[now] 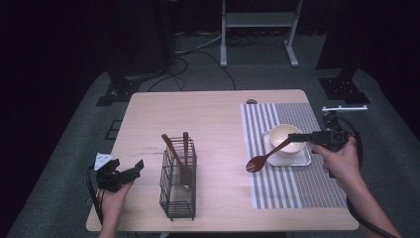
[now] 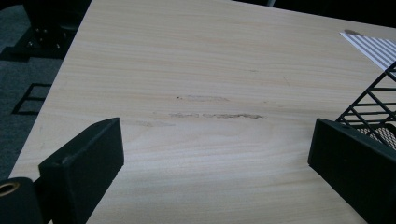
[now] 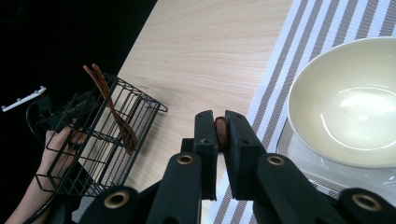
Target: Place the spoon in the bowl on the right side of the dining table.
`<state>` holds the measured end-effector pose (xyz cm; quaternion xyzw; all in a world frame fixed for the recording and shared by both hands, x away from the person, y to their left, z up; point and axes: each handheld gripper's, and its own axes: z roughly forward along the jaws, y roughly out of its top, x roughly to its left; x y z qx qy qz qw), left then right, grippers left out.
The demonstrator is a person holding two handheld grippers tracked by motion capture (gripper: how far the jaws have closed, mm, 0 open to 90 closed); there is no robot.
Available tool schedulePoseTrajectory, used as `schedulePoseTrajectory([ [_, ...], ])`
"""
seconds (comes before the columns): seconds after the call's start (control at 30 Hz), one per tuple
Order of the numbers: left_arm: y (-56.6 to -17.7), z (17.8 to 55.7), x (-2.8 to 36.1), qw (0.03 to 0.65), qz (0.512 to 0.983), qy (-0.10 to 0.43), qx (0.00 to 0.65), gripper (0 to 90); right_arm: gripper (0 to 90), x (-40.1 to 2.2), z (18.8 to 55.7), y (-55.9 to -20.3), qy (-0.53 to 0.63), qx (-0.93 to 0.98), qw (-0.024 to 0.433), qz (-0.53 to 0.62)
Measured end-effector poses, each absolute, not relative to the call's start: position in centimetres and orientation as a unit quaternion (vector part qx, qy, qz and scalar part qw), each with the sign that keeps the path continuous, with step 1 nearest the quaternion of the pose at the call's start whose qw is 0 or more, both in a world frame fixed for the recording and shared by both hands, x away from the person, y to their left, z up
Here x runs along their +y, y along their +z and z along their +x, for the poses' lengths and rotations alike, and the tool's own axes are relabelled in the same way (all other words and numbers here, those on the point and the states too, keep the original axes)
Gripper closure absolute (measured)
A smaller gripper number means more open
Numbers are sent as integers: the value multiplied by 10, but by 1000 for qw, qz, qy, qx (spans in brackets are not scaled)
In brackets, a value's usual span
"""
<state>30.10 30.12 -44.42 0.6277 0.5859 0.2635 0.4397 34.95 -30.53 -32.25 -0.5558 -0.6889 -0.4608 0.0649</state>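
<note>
Spoon handle is clamped in the right gripper, apparently above the bowl rim. Left gripper jaws stand apart, beside the wire basket.

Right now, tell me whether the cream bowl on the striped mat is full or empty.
Empty. The right gripper view looks into the bowl and shows only its bare glossy inside; the wooden spoon is held outside it, its head over the mat.
</note>
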Motion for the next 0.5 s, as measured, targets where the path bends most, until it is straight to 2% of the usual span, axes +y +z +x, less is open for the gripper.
schedulePoseTrajectory([
  [0.5,-444,301,302,440,627,263,587,26,831,-323,350,-324,-462,-674,54,-574],
])
